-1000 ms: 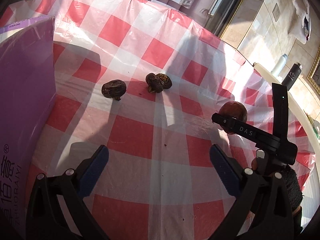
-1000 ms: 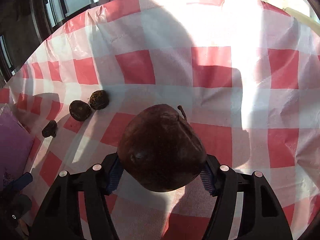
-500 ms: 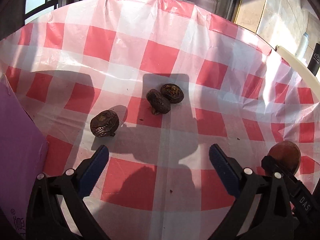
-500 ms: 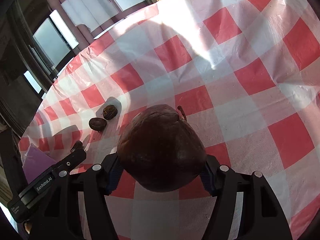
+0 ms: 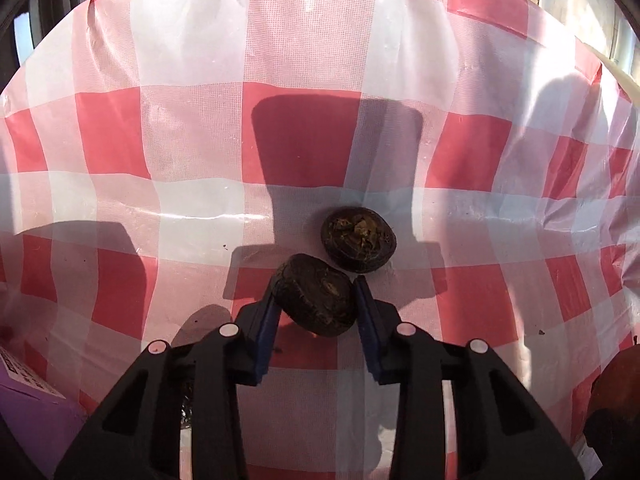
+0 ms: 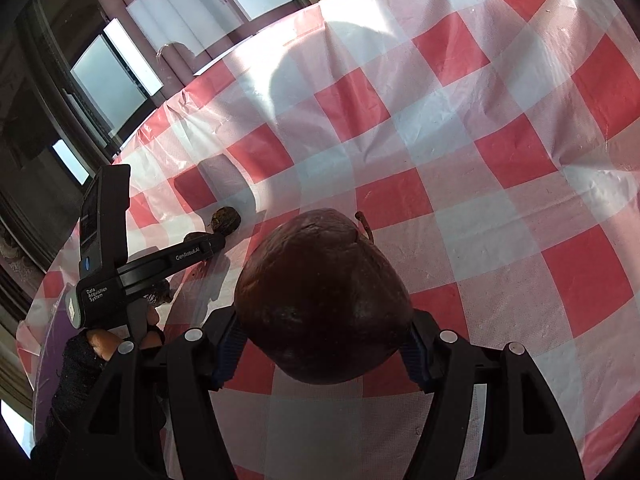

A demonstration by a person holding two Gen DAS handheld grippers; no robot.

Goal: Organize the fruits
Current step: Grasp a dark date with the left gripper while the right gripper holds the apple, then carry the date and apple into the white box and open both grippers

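My left gripper [image 5: 315, 294] is shut on a small dark round fruit [image 5: 314, 295] on the red-and-white checked tablecloth [image 5: 304, 148]. A second small dark fruit [image 5: 359, 239] lies just beyond it, close to its right side. My right gripper [image 6: 322, 320] is shut on a large dark red fruit [image 6: 322, 300] with a short stem and holds it above the cloth. In the right wrist view the left gripper [image 6: 212, 246] shows at the left, with a small dark fruit [image 6: 226, 218] beyond its tip and a third one [image 6: 162, 294] partly hidden under it.
A purple box [image 5: 28, 420] stands at the lower left of the left wrist view. The large red fruit's edge [image 5: 616, 384] shows at that view's lower right. Windows and the table's far edge [image 6: 168, 112] lie behind.
My left gripper has moved forward to the pair of small fruits and closed on the nearer one. My right gripper has kept hold of the large red fruit and swung its view left.
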